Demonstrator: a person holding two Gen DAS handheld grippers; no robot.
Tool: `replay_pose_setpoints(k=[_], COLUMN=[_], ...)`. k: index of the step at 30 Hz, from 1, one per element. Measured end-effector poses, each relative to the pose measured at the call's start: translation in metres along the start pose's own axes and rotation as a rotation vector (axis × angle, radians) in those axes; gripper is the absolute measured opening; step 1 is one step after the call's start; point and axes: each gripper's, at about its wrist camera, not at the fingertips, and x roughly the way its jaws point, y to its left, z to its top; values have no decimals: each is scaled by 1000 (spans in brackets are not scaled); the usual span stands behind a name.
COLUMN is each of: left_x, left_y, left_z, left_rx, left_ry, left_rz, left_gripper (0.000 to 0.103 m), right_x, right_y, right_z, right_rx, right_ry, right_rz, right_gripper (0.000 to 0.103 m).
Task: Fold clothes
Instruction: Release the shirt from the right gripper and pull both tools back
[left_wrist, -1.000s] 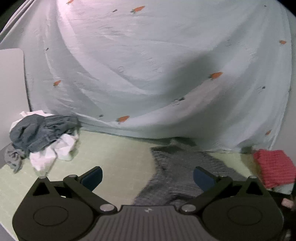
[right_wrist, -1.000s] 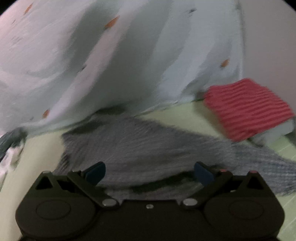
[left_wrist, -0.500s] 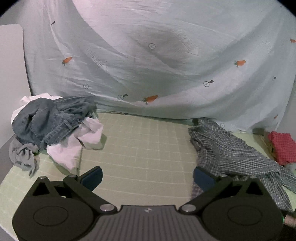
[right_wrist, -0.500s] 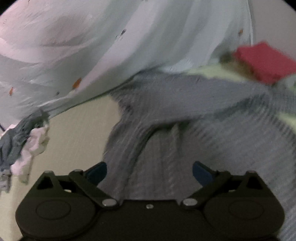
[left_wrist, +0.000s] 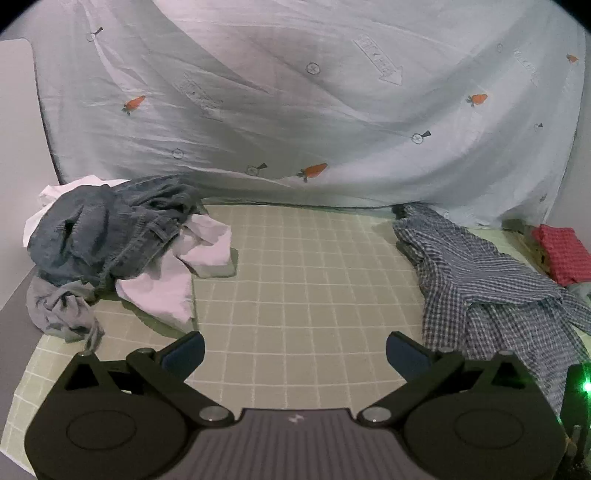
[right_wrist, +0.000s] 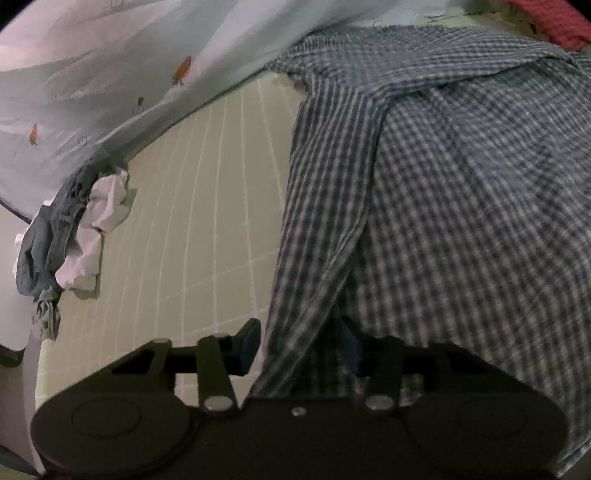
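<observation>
- My right gripper (right_wrist: 299, 349) has its jaws closing, and a fold at the near edge of the blue-and-white checked cotton shirt (right_wrist: 461, 192) lies between them; its left blue pad (right_wrist: 248, 347) stands just clear of the cloth, the other finger is mostly buried under it, so I cannot tell that the pads press yet.
- My left gripper (left_wrist: 294, 350) is released, jaws spread wide with nothing between them, held over bare mat.
- That checked shirt lies crumpled on the right side of the pale green gridded mat (left_wrist: 295, 280), its near hem beside my left gripper's right finger.
- On the mat's left side sits a heap: crumpled blue denim jeans (left_wrist: 110, 229) on top of a white cloth (left_wrist: 166, 291), with a light grey garment (left_wrist: 61, 312) at the near left edge.
- A red checked folded cloth (left_wrist: 563, 254) rests at the far right, past the shirt.
- A pale blue sheet printed with orange carrots (left_wrist: 314, 103) hangs behind everything.
</observation>
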Motion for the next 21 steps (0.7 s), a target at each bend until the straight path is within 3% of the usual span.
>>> replay_pose_setpoints(k=[1,3,4,5,12,21], left_x=[0,0,0,1,6,3], left_y=[1,3,2,0,-38,-128], left_z=[0,0,0,1,2,-4], left_rx=[-4,-13,-20,-27,-39,-30], left_ry=[0,3,6,10,25,44], left_rz=[1,-2,-6,-13,-83,-132], left_gripper=[103,103,103,103,103,103], right_x=[-1,-4,-5,-7,-37,-77], right_y=[2,3,3,1,-33,-119], right_z=[-2,-5,-6,-7,0,25], right_rx=[-7,-21,-26,-29,-11,35], right_ry=[4,12,18,18,-57,-81], right_rz=[3,10,15,21,56,47], right_gripper=[44,29,13,7,5,5])
